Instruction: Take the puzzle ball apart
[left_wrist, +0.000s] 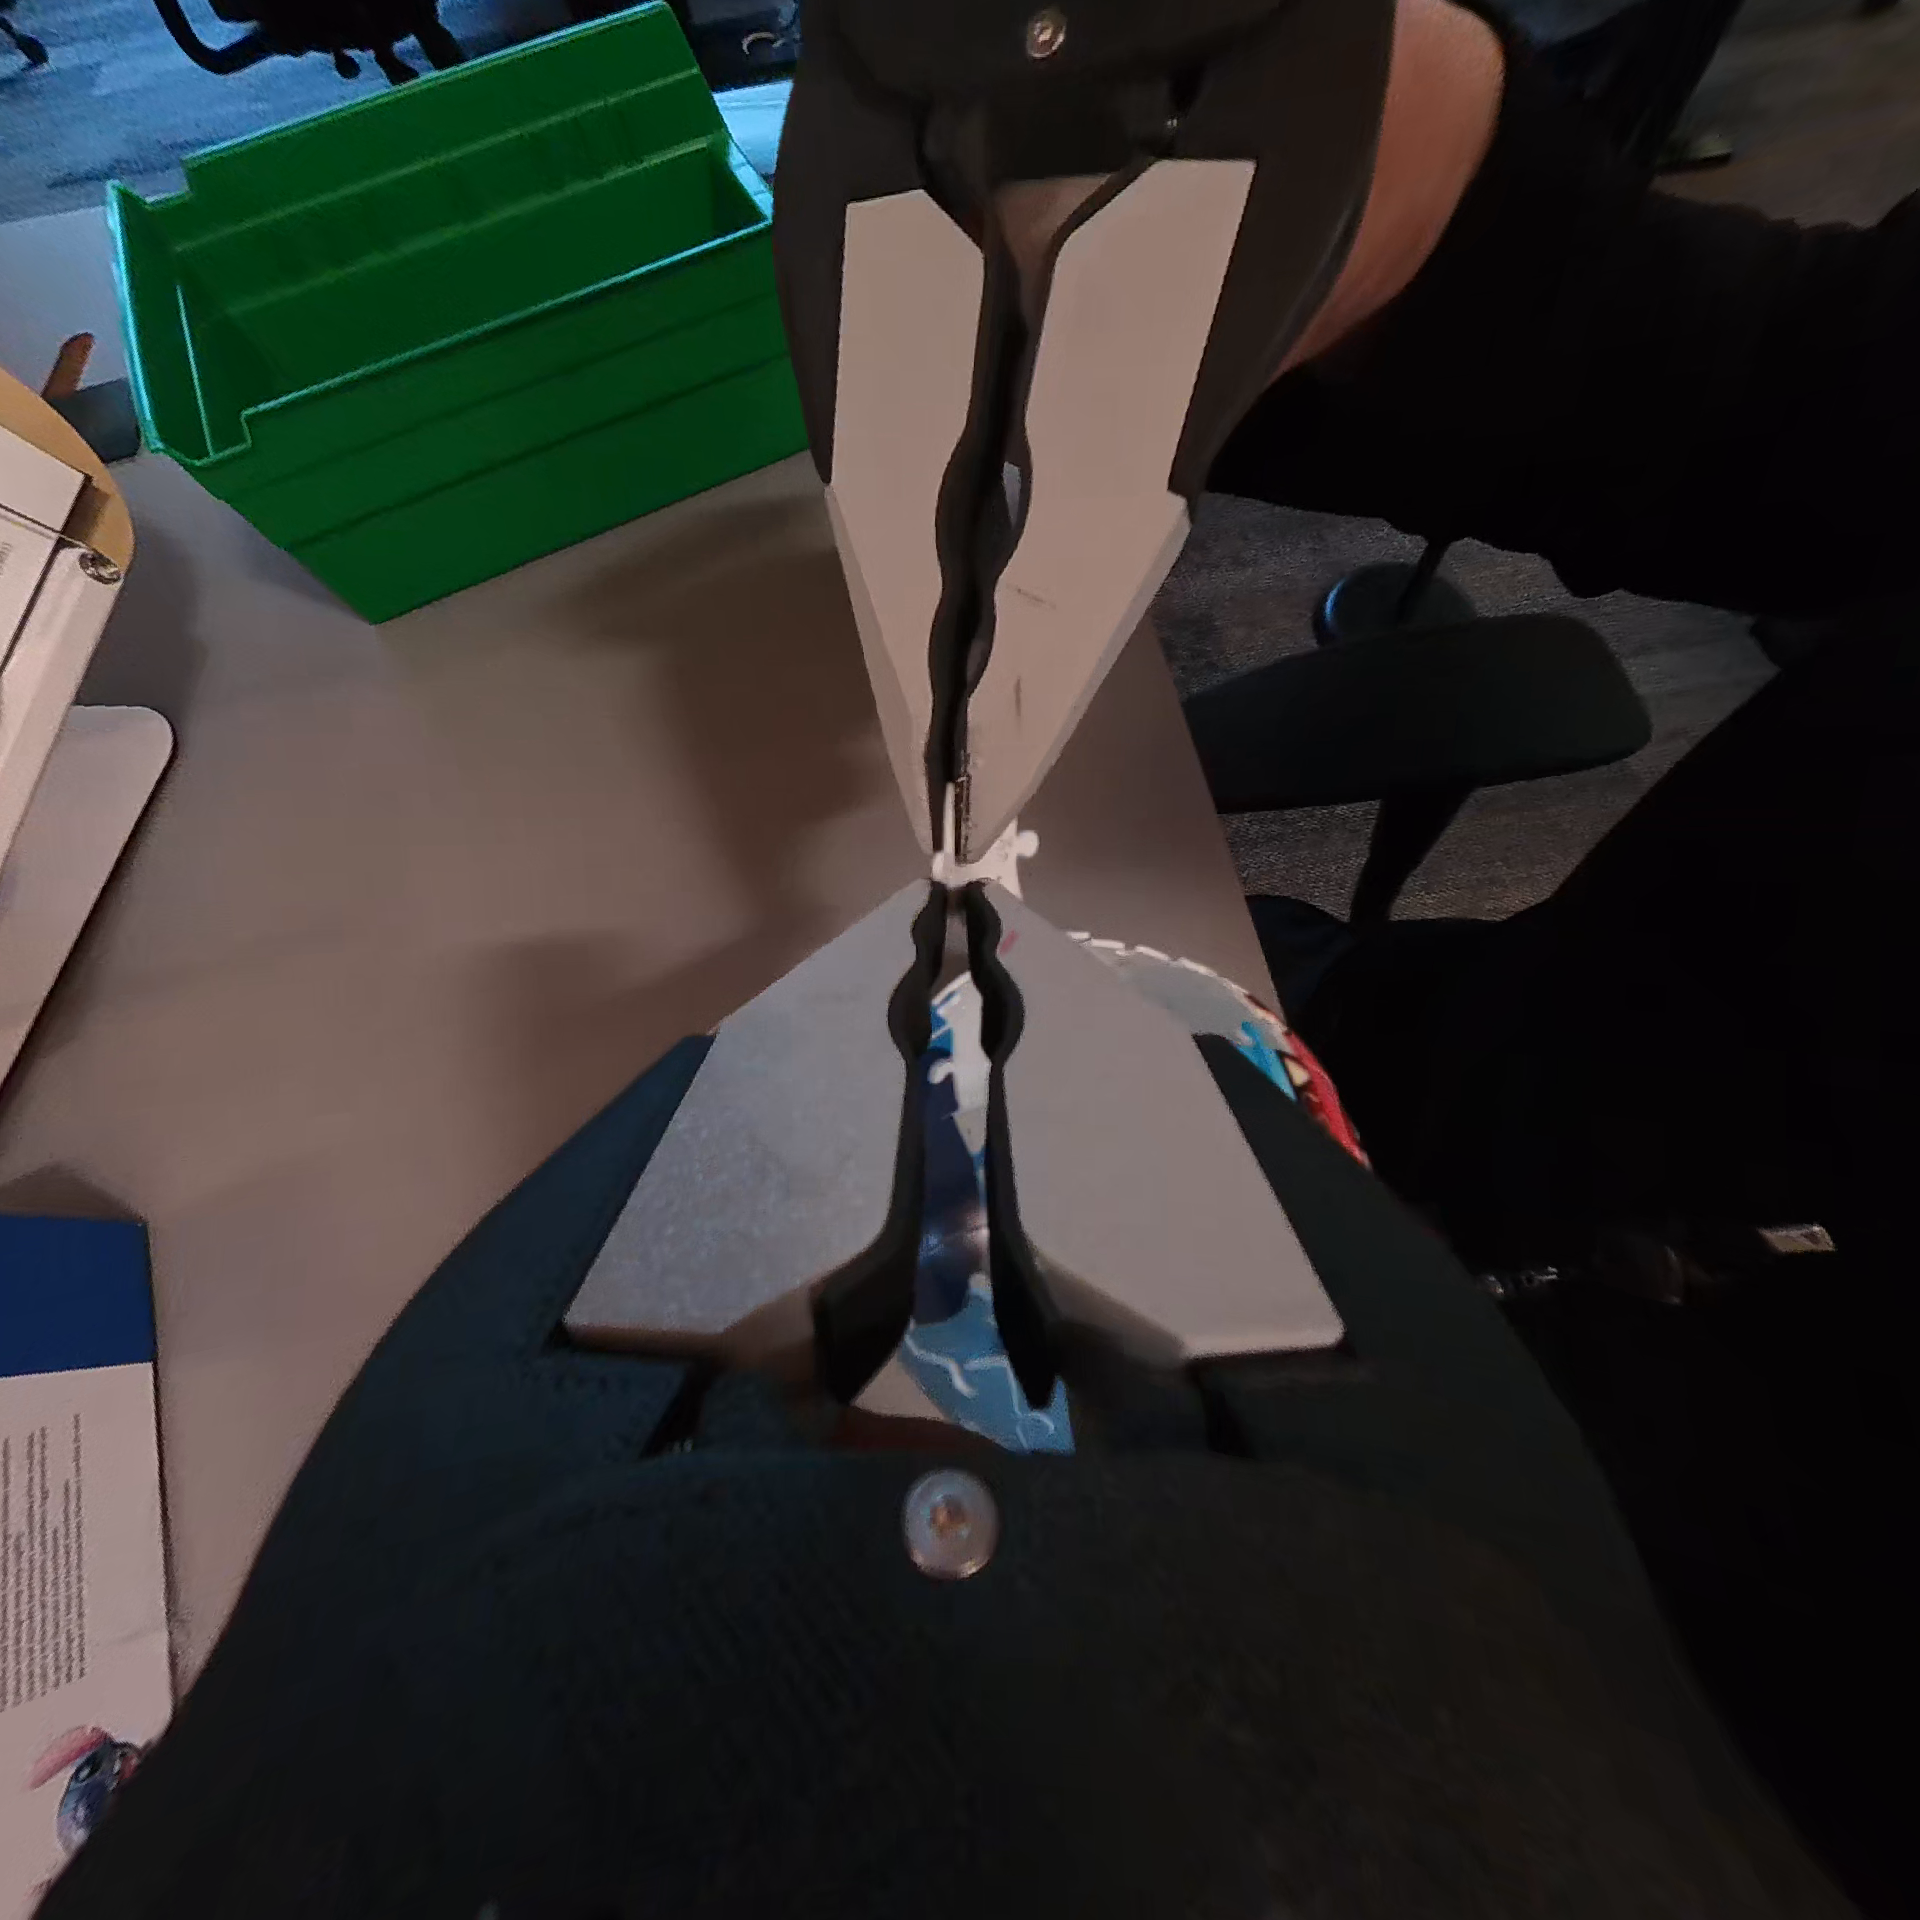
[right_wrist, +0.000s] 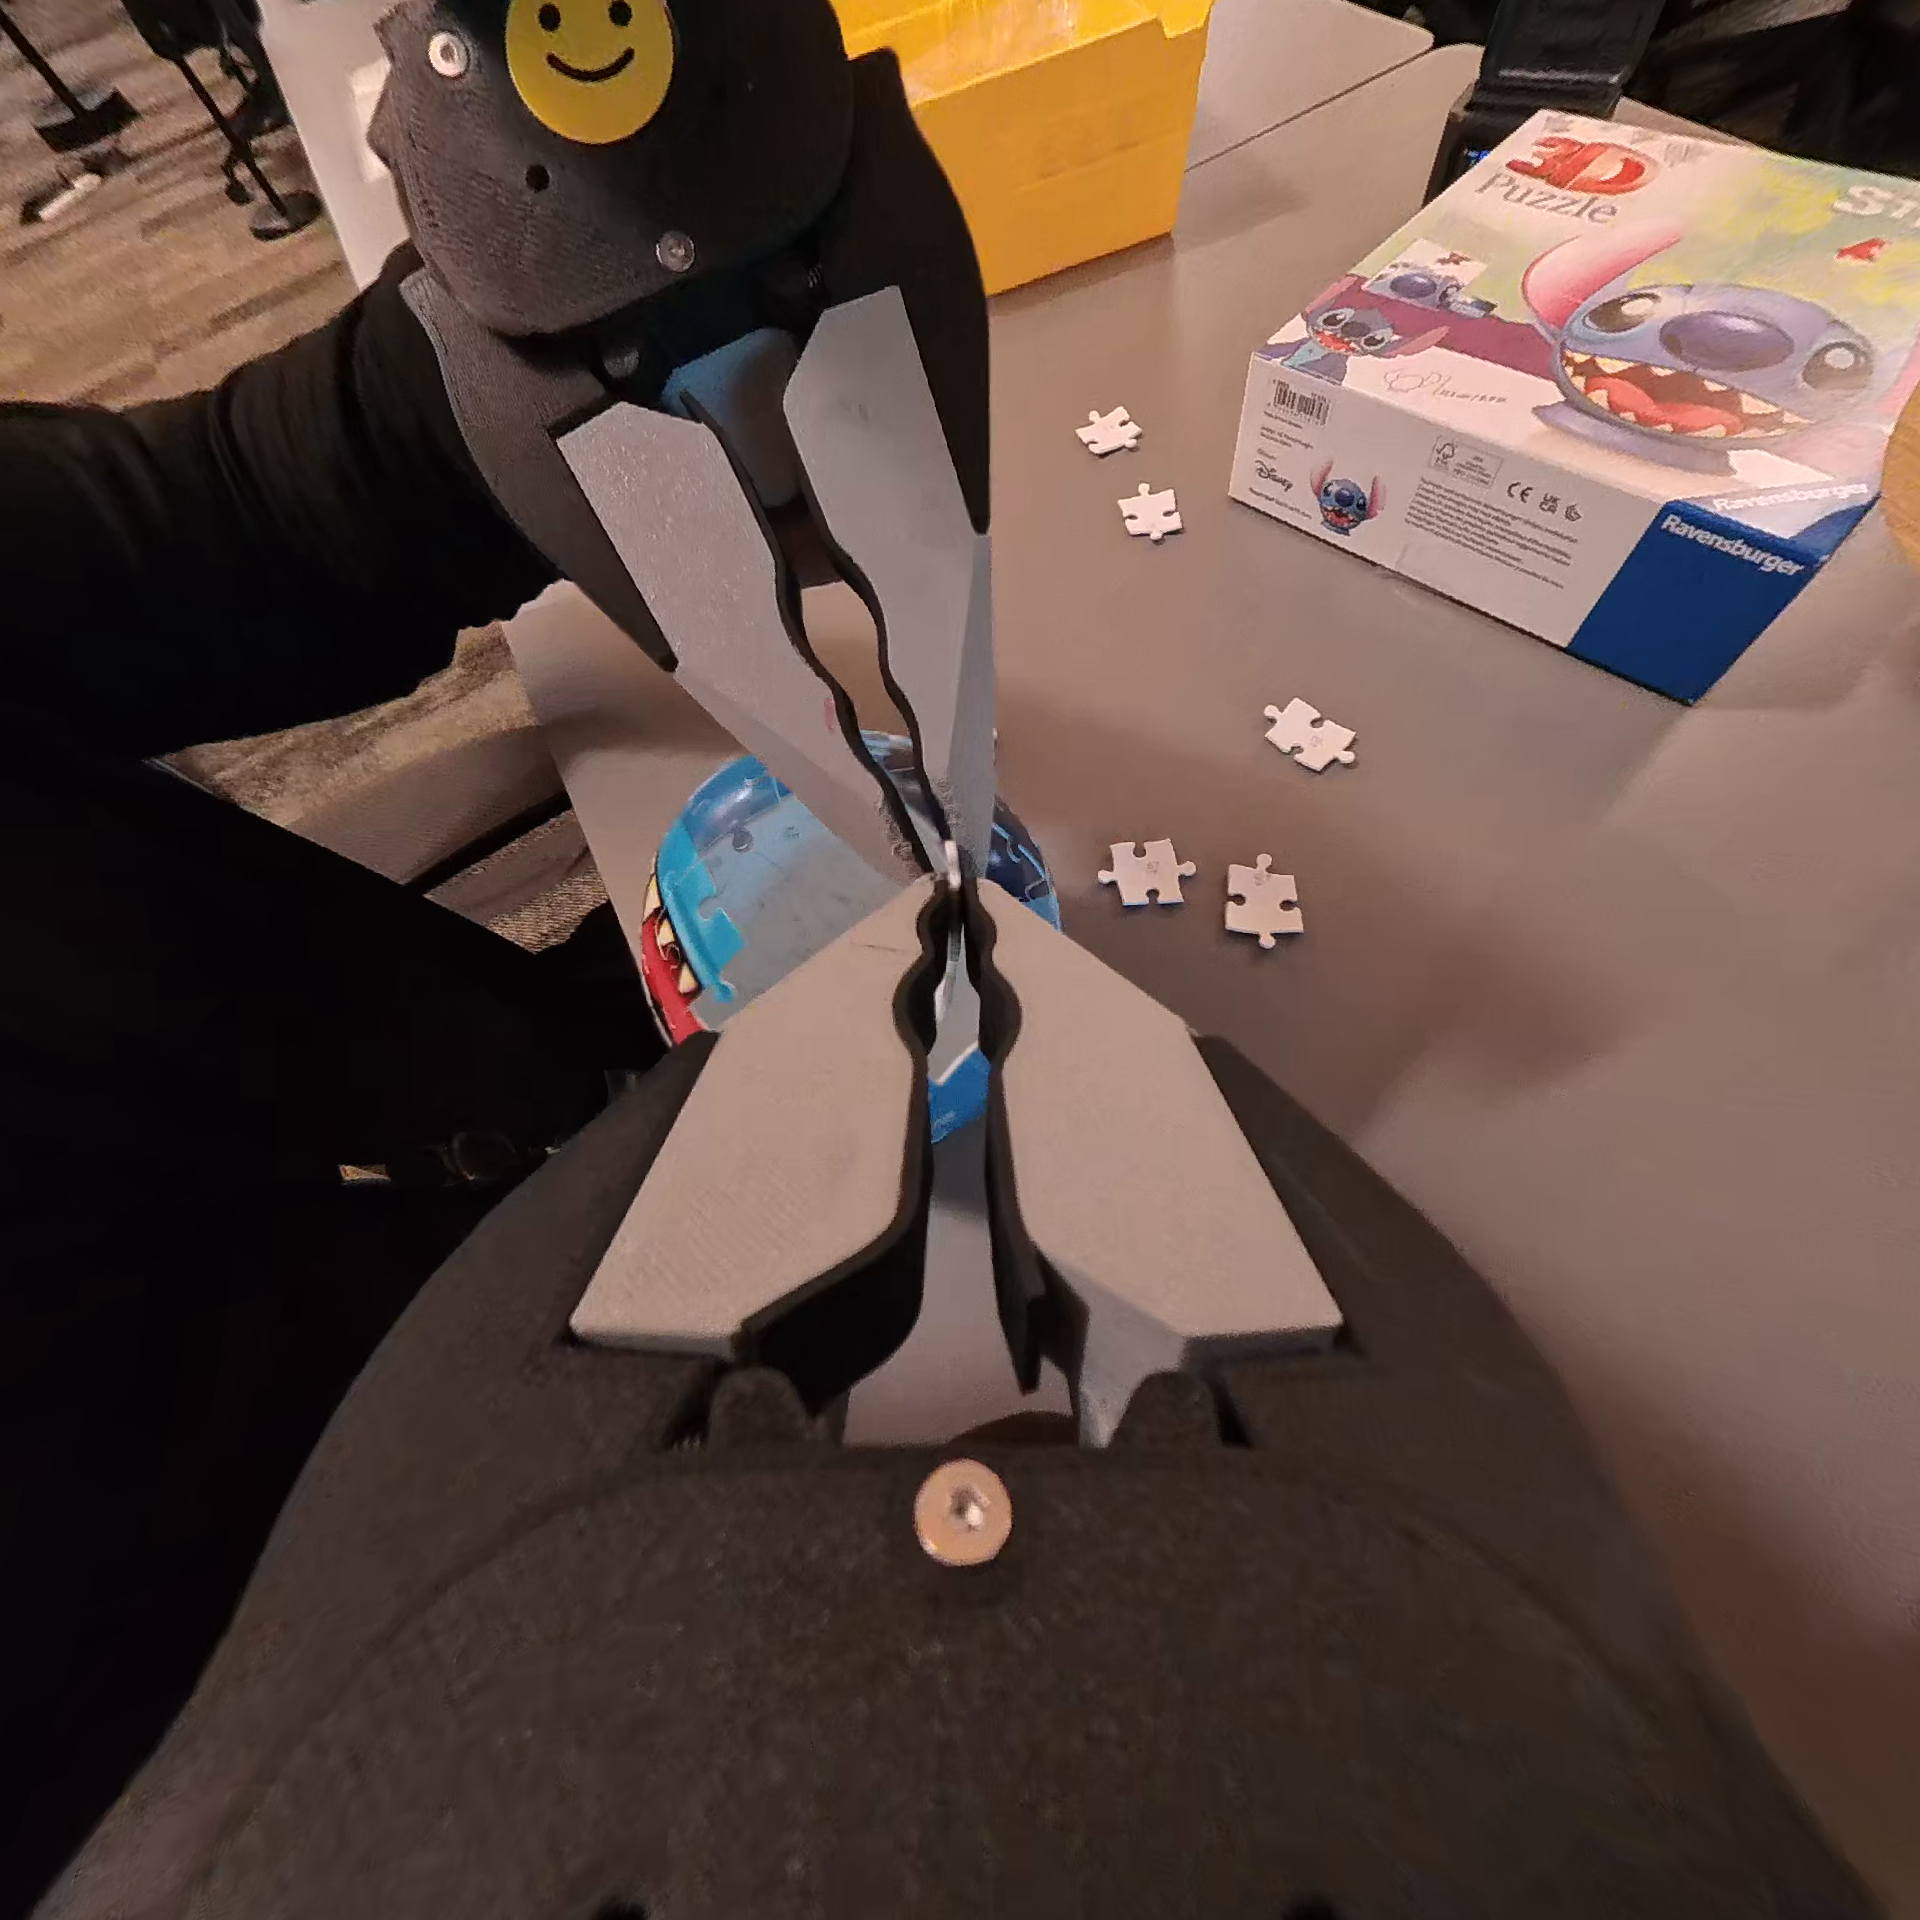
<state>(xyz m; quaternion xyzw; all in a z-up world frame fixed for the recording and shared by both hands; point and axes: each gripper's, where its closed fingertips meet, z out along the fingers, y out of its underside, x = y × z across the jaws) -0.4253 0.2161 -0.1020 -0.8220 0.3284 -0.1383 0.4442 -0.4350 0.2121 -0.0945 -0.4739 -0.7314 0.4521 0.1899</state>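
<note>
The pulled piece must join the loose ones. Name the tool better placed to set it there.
Right, likely. The right tool is shut on the white piece, and the loose pieces lie just right of its tips. The left tool, also shut on it, enters from the left.

Grey table (right_wrist: 1455, 935) under dim, warm light. Grey carpet floor (left_wrist: 1288, 582) beyond its edge. Black office chair (left_wrist: 1455, 707) stands beside the table on the carpet.

Wrist cameras face each other closely — sharing the puzzle ball (right_wrist: 769, 883) — tongs tip-to-tip.
</note>
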